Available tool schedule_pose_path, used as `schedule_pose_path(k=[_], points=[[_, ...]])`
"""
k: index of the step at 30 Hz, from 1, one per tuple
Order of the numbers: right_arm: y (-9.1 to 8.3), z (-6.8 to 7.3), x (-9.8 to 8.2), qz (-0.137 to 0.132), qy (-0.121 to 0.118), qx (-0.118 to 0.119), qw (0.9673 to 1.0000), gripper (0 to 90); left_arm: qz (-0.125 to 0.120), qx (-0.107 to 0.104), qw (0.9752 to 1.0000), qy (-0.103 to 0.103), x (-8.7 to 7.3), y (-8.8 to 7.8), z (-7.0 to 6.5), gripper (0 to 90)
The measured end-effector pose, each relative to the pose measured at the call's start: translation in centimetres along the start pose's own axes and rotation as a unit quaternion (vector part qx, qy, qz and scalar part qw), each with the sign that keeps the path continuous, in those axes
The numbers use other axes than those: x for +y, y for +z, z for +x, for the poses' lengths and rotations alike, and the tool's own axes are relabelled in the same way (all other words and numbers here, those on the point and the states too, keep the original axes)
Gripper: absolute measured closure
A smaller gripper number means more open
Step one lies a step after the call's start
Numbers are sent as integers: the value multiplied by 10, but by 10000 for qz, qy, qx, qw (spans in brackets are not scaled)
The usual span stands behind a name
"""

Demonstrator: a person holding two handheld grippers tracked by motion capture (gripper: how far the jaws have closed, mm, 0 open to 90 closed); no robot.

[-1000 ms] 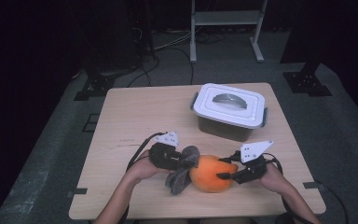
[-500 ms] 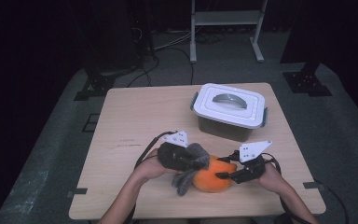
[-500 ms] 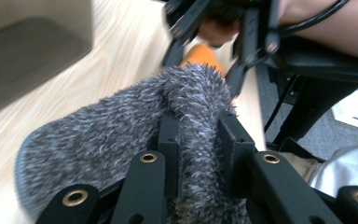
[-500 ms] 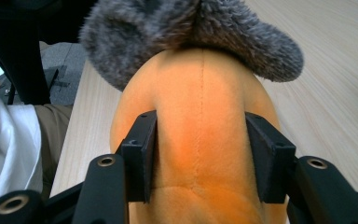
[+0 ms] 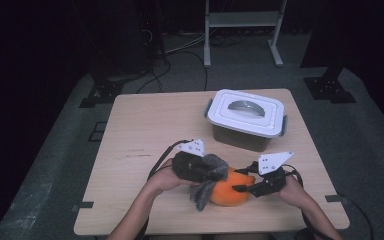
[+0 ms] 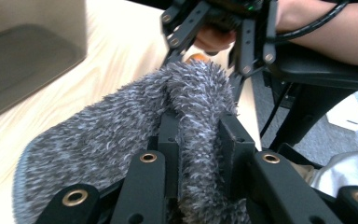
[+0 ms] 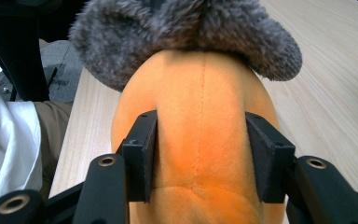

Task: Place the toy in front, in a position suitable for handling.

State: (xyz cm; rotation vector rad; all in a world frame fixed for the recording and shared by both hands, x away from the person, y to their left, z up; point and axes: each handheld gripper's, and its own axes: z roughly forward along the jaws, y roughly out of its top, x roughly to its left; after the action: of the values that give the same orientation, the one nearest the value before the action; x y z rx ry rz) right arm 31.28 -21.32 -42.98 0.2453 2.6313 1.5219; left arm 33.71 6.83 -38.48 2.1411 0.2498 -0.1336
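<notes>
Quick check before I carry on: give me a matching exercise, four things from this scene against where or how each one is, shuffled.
Things:
1. left gripper
2. right gripper
3. grey fuzzy cloth
4. white-lidded box

States:
A. draped over the orange toy
B. closed, standing at the far right of the table
C. clamped on the orange toy's sides
D. pinching a fold of grey cloth

Pairs: 1-D, 2-C, 3-A, 4-B
</notes>
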Motion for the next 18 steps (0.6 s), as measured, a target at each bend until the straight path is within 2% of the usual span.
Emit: schedule_pose_path(k=[6,8,11,12,14,18], points=[[-7,-1,-4,11,34,2,10000,487,34,195,9996,-219,-17,-11,8,733],[-8,-2,-4,15,68,1,10000,481,-20,145,9994,-309,-23,-10,9,733],[-6,-2,2,141,187,24,9997,402,-72,97,9995,-297,-23,-6,6,734],[-6,-1,7,238,246,28,9994,349,-63,95,9996,-273,-22,-6,6,733],[-7,1,15,369,283,-38,9989,298,-57,96,9996,-263,-20,-6,5,734],[-3,9,31,374,253,-86,9989,249,-45,74,9997,-225,-17,-3,3,733]])
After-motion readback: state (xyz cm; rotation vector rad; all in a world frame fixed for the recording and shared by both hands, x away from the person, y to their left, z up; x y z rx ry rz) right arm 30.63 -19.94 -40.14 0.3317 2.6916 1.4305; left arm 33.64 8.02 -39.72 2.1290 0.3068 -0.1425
